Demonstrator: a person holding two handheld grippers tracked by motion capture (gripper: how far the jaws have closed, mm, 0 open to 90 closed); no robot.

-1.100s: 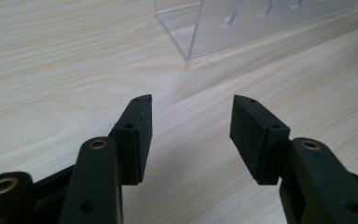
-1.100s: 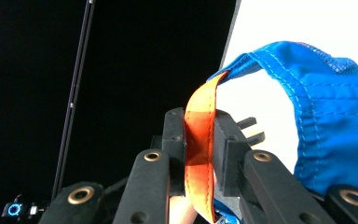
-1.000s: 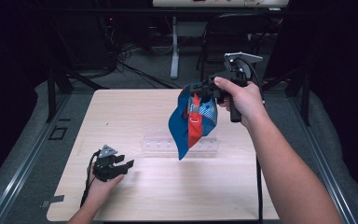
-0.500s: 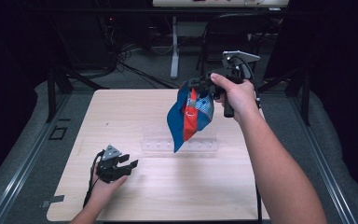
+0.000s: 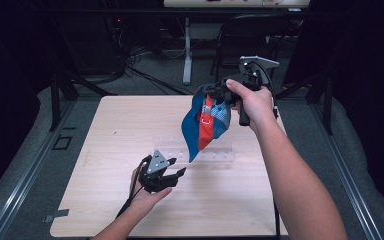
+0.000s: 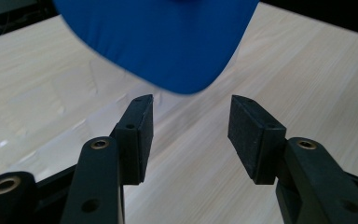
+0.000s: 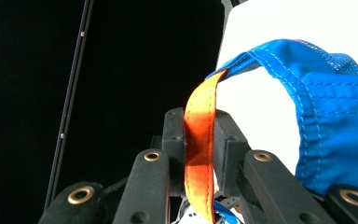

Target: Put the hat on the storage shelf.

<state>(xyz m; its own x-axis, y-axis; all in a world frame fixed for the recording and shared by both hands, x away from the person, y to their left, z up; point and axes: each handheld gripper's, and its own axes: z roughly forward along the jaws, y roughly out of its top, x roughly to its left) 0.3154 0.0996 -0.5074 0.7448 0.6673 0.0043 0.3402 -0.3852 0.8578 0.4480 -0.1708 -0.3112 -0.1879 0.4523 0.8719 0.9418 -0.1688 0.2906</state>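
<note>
- Right tool (image 7: 199,140): two black jaws rising from the bottom edge, closed against an orange strap; brass-coloured rivets on the linkage arms.
- Orange strap (image 7: 199,135): flat webbing with stitched edges, clamped between the jaws, running up and joining the blue fabric.
- Blue fabric (image 7: 326,121): stitched hem, hanging at right; a patch of blue mesh at its upper edge.
- Background: black at left, bright white at upper right.

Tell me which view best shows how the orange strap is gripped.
The right gripper view: the orange strap sits pinched between its closed jaws. The high view shows it as an orange stripe on the hanging blue bag; the left gripper view catches blue fabric.
</note>
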